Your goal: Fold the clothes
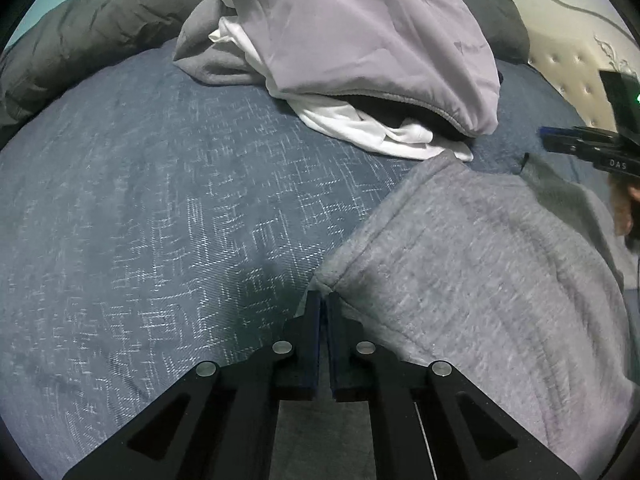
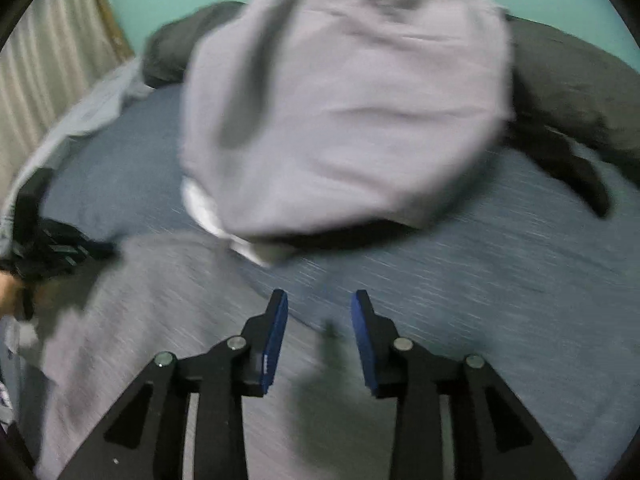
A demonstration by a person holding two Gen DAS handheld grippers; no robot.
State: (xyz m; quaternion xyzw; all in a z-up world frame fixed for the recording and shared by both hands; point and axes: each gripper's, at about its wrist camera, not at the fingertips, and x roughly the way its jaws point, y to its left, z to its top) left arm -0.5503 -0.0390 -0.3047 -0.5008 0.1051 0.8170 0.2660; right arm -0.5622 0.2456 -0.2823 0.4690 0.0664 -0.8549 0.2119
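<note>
Blue bedspread (image 1: 160,200) blurs; left gripper (image 1: 325,300) pinches grey garment (image 1: 480,260) hem, right gripper (image 2: 320,312) apart, empty.

Grey sweatshirt (image 1: 480,264) is lying spread flat on the near part of the bed, hemmed corner pointing toward the camera. Lilac garment (image 1: 360,32) is sitting crumpled behind it, topping a heap with a white shirt (image 1: 360,128) (sticking out underneath) and another grey piece (image 1: 212,60).
</note>
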